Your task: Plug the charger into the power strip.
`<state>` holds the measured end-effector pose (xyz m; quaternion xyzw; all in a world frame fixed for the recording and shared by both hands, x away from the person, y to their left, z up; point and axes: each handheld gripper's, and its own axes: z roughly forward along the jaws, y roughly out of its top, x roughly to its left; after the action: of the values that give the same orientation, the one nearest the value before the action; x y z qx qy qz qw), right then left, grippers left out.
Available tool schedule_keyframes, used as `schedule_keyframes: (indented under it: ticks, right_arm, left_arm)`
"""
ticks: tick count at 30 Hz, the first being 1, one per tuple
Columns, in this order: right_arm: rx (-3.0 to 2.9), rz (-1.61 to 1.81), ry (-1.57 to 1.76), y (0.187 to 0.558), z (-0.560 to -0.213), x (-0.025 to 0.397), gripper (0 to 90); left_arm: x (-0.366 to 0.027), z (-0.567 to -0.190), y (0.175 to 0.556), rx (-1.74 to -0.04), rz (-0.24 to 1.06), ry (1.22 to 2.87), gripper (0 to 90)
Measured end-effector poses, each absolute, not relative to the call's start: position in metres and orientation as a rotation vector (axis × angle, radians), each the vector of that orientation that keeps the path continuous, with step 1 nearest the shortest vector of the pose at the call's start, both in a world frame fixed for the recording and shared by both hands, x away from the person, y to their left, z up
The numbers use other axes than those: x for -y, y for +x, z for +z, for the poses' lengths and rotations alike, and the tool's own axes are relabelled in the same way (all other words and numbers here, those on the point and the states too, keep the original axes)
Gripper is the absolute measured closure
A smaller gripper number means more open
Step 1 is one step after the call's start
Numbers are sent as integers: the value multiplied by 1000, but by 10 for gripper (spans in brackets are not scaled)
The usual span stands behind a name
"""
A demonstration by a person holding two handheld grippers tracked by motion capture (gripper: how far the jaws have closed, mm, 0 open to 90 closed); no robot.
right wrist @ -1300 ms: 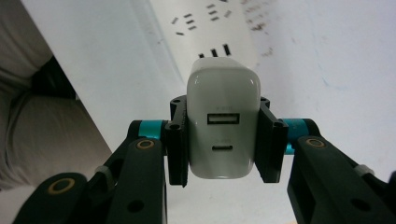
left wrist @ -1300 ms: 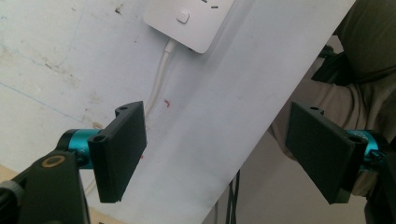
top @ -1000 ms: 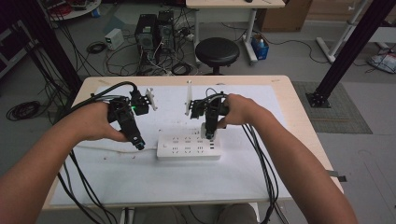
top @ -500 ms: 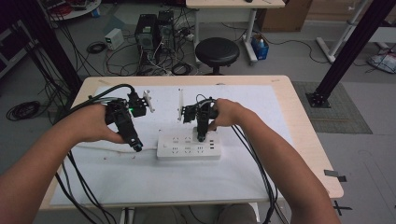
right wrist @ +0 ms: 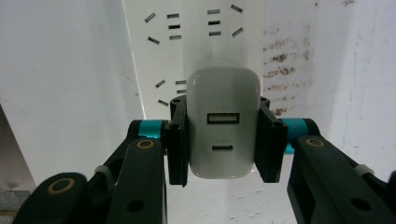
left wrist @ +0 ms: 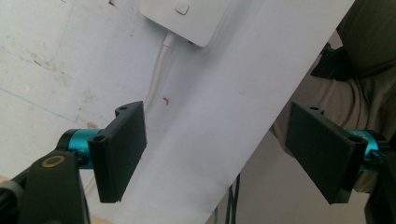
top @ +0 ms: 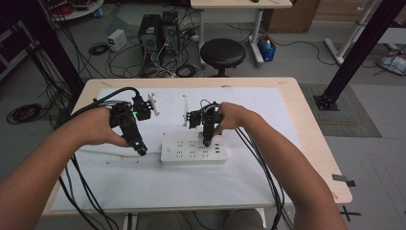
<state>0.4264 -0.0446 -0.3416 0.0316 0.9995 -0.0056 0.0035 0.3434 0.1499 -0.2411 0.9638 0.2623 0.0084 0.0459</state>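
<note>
Right hand-held gripper (right wrist: 223,140) clamps white charger (right wrist: 224,126) above power strip (right wrist: 194,51)

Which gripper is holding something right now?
The right gripper: its jaws clamp a white USB charger over the power strip. The left gripper is wide open, with nothing between its jaws.

one power strip (top: 193,149), one white charger (right wrist: 223,123), two tools, one stool (top: 221,51)

Grey floor (top: 297,57) lying beyond the tabletop (top: 311,143); black stool (top: 222,51) standing near computer towers (top: 160,31) (cables trailing around them).
</note>
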Motion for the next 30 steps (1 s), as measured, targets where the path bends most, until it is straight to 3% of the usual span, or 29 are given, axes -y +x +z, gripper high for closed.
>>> schedule_keyframes:
  ticks: [30]
  right_arm:
    - [-3111,-101,19,427,-350,35,622]
  left_arm:
    - [-151,-246,349,-807,2,2938,211]
